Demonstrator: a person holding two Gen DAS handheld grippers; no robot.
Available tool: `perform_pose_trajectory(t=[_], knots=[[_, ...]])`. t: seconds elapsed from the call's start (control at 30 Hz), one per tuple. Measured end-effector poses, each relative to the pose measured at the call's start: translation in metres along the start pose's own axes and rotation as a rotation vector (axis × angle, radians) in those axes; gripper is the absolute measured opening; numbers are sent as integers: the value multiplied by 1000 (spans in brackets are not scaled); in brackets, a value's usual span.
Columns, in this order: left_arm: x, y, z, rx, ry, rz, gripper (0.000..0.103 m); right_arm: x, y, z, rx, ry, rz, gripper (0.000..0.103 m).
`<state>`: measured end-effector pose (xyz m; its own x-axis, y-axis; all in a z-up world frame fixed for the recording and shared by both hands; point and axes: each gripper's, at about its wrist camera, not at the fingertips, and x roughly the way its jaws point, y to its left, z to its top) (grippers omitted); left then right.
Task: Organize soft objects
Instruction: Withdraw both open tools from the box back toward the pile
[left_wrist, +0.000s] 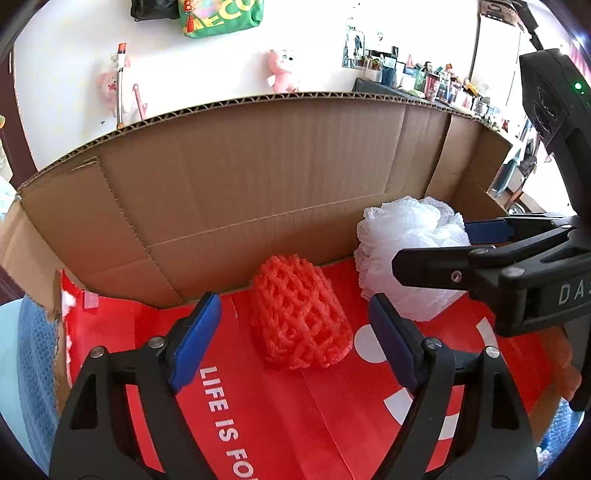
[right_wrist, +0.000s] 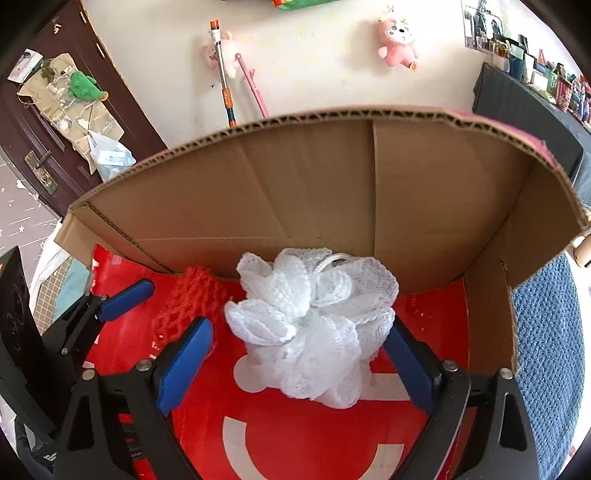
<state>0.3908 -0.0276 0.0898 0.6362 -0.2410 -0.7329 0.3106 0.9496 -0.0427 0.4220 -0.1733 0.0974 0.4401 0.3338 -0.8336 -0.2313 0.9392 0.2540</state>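
Inspection of the cardboard box (left_wrist: 258, 177) finds two soft items lying on its red printed floor (left_wrist: 280, 417). A red foam net sleeve (left_wrist: 299, 314) lies on its side near the back wall of the box, roughly in the middle. A white mesh bath sponge (right_wrist: 314, 325) sits just to its right, also close to the back wall, with a white cord loop showing at its top. The two items lie side by side; whether they touch cannot be told. The left gripper (left_wrist: 291, 332) stands with its jaws spread wide, one blue pad (left_wrist: 195, 343) on each side of the net sleeve and clear of it; it holds nothing. The right gripper (right_wrist: 299, 365) is likewise spread wide around the bath sponge. Its left pad (right_wrist: 184, 365) stands visibly apart from the sponge; its right pad is partly hidden behind the mesh, and contact there cannot be told, but no squeeze on the sponge is seen and the sponge rests on the box floor. Both grippers point down into the box. A blue knitted cloth (right_wrist: 550, 350) lies under the box outside its right wall. Pink plush toys (right_wrist: 397, 42) hang on the white wall behind.
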Motion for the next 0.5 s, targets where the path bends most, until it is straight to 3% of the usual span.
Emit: perform_pose_trajectory(t=[0.23, 0.37, 0.5], knots=[[-27, -1, -3, -25, -28, -2, 83, -20, 7, -5, -16, -39, 3, 96], [-52, 0, -4, -56, -67, -11, 93, -46, 10, -9, -13, -85, 9, 99], [-82, -1, -9, -68, -116, -14, 94, -77, 14, -17, -24, -144, 8, 102]])
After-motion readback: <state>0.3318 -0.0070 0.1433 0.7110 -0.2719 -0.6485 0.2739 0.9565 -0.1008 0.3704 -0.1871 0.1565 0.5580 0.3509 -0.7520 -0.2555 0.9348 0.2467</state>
